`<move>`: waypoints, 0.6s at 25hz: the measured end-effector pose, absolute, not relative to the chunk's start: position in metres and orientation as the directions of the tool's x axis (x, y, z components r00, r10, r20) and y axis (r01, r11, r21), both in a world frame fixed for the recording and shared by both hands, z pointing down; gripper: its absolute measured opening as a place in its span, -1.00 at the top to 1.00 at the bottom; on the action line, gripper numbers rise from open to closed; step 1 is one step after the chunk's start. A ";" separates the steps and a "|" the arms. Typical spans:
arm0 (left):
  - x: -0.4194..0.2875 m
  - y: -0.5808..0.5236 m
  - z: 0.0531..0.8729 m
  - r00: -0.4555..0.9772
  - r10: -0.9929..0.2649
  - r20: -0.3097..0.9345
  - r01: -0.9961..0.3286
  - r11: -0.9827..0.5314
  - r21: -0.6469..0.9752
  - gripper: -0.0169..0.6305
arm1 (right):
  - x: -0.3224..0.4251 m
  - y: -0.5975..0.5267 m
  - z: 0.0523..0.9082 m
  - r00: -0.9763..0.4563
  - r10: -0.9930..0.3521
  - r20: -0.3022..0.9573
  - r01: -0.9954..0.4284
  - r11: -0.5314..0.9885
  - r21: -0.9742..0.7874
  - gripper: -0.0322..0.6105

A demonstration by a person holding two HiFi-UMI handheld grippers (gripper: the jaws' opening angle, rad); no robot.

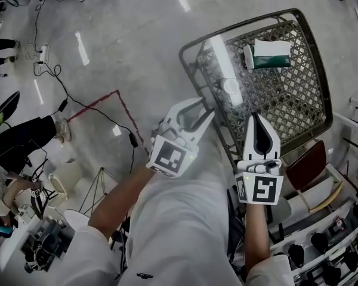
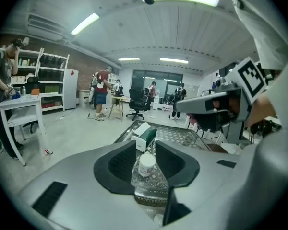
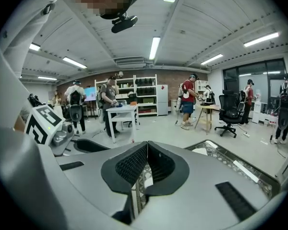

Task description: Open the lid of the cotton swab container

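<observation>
A metal-framed lattice table (image 1: 292, 100) carries everything. The left gripper (image 1: 204, 107) hovers at the table's near left edge, jaws apart and empty. The right gripper (image 1: 255, 121) is over the table's near edge, jaws pressed together. A green tissue box (image 1: 268, 55) lies toward the table's far side. The white cotton swab container (image 1: 230, 87) stands by the table's left edge.

Ceiling-light glare in the head view's upper centre washes out the cotton swab container (image 1: 230, 88), its lid seemingly unreadable; the right gripper (image 1: 255, 121) hides the near edge of the table (image 1: 286, 94).
</observation>
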State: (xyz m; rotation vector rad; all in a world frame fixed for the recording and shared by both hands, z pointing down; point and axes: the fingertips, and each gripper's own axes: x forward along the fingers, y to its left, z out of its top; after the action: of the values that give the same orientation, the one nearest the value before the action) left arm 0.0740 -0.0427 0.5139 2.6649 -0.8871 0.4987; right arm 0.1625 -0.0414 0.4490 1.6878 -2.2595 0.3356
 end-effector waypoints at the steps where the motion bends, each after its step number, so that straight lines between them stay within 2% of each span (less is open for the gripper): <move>1: 0.078 -0.044 0.524 0.753 -0.510 0.416 -0.610 -0.778 0.152 0.61 | 0.165 -0.043 0.453 -0.263 -0.889 0.375 -0.960 0.281 -0.009 0.90; 6: 0.095 -0.047 0.561 0.765 -0.478 0.432 -0.583 -0.799 0.146 0.51 | 0.173 -0.047 0.477 -0.255 -0.886 0.386 -0.964 0.265 -0.030 0.90; 10: 0.112 -0.051 0.590 0.778 -0.447 0.442 -0.552 -0.822 0.140 0.31 | 0.180 -0.048 0.498 -0.246 -0.885 0.395 -0.968 0.248 -0.046 0.90; 15: 0.128 -0.054 0.627 0.780 -0.417 0.466 -0.527 -0.840 0.130 0.21 | 0.186 -0.046 0.522 -0.247 -0.876 0.414 -0.968 0.242 -0.064 0.90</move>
State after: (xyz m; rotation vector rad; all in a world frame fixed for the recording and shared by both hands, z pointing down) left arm 0.1283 -0.0536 0.6266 2.7195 -0.7349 0.6253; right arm 0.1858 -0.0464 0.5220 1.7131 -2.2263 0.4463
